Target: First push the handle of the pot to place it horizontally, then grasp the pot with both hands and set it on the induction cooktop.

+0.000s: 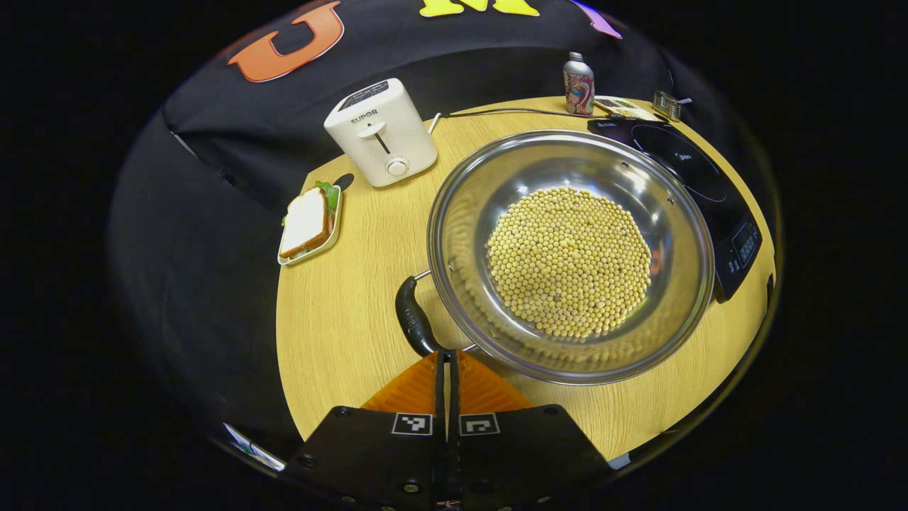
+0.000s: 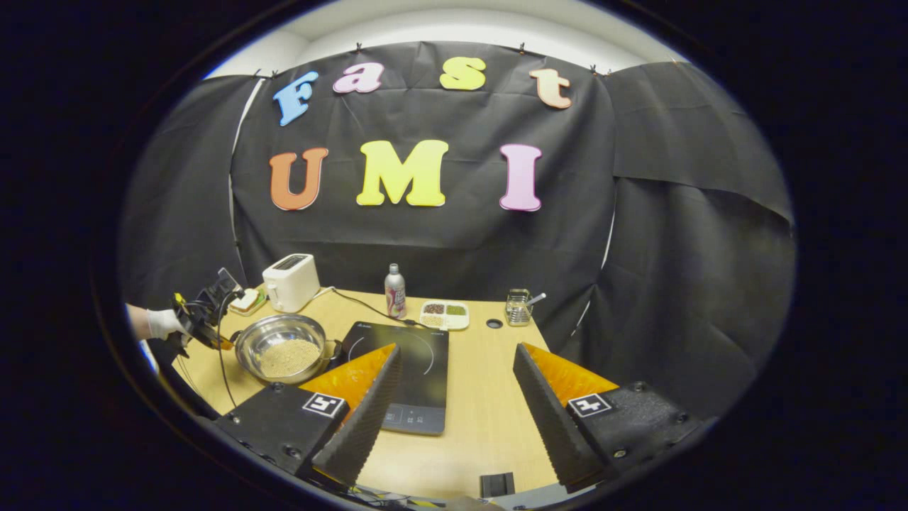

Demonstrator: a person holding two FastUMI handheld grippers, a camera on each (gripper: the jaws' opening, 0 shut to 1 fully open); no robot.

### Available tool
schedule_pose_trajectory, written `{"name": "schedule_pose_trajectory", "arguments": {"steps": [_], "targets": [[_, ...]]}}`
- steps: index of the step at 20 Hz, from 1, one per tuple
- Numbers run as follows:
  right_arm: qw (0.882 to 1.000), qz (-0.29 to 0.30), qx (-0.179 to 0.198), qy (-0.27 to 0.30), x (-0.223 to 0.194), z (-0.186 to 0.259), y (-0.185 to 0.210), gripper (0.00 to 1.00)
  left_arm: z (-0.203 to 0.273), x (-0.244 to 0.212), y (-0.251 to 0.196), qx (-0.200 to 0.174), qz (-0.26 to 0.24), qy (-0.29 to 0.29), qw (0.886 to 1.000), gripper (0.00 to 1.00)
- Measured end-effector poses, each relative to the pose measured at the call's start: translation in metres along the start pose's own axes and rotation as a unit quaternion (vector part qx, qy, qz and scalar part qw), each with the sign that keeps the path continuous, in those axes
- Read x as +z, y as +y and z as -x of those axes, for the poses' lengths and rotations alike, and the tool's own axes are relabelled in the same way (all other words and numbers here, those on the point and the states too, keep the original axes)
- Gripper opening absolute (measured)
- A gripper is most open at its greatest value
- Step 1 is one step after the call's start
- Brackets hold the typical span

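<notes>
Pot [image 1: 571, 255] of beans beside cooktop [image 1: 699, 191], left gripper [image 1: 447, 362] closed at handle [image 1: 413, 323]

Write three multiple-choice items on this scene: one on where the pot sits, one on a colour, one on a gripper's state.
1. The pot sits:
A. on the induction cooktop
B. on the table beside it
C. on the toaster

2. The toaster is:
A. white
B. red
C. black

3. The right hand-held gripper is:
A. shut on the pot
B. shut, empty
C. open

Key: 1 B, the pot rests on wood, the cooktop bare; 2 A, its casing is white; 3 C, a wide gap lies between its fingers.
</notes>
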State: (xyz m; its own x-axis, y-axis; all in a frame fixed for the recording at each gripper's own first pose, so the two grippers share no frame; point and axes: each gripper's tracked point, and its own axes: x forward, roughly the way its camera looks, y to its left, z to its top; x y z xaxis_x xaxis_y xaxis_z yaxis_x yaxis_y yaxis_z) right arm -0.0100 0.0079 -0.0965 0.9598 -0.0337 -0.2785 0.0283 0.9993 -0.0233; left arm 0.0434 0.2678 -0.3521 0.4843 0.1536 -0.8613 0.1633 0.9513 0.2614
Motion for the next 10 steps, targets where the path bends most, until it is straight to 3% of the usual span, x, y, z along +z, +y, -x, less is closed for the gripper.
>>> {"name": "schedule_pose_trajectory", "arguments": {"steps": [10], "targets": [[1.000, 0.005, -0.002, 0.004, -0.002, 0.006, 0.002, 0.99, -0.011, 0.007, 0.011, 0.004, 0.001, -0.002, 1.000, 0.00]]}}
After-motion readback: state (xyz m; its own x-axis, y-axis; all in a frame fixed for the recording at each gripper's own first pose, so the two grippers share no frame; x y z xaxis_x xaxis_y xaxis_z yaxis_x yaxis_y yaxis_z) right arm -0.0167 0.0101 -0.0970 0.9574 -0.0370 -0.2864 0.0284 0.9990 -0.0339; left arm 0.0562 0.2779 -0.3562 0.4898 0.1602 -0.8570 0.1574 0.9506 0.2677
